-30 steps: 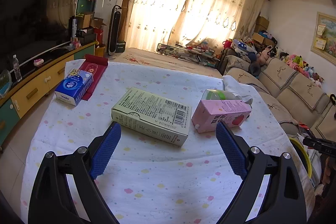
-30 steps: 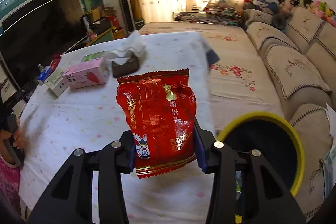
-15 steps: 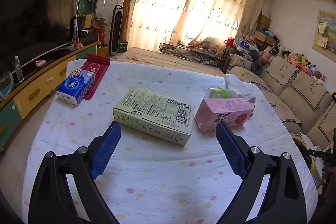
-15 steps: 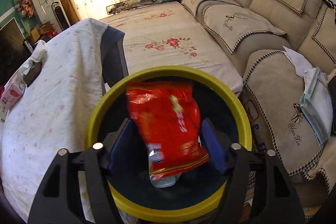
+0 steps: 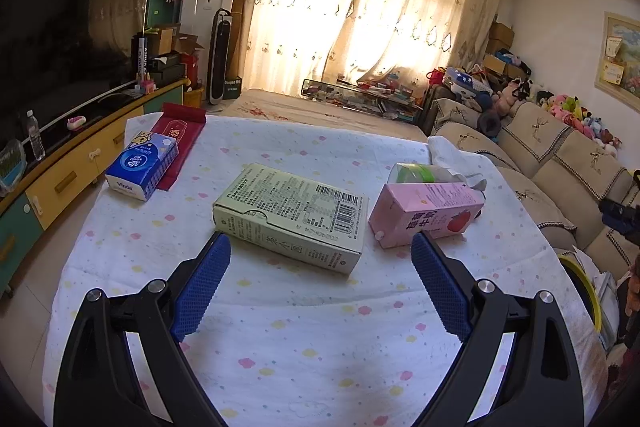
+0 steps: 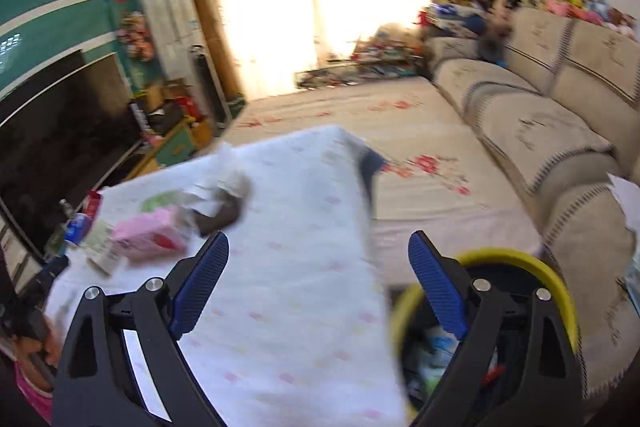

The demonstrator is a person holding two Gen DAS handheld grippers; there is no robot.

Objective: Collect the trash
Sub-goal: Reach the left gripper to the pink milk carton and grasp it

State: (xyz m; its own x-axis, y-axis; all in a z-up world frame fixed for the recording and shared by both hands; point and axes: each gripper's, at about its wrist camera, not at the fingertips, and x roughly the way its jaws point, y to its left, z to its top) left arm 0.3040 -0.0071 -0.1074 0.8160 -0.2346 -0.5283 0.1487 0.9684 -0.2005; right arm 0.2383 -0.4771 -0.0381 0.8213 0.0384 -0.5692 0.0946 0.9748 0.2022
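My left gripper [image 5: 320,253] stands open over the table, just short of a pale green box [image 5: 292,217] lying flat. A pink carton [image 5: 426,209] lies to its right, with a green-and-white bottle [image 5: 420,173] and a white tissue [image 5: 448,153] behind. My right gripper [image 6: 318,253] has its jaws opening, with nothing between them. It hangs over the table's right edge, beside the yellow-rimmed bin [image 6: 520,263] that holds trash. The blurred right wrist view also shows the pink carton [image 6: 150,235].
A blue tissue pack [image 5: 142,165] and a red packet [image 5: 180,131] lie at the table's far left. A TV cabinet [image 5: 64,179] runs along the left, a beige sofa [image 6: 560,131] along the right. A person's hand [image 6: 36,343] shows at the lower left.
The red snack bag was carried over the yellow bin and let go; it has left the right jaws. The right gripper opened wide and swung back toward the table. The left gripper stayed still.
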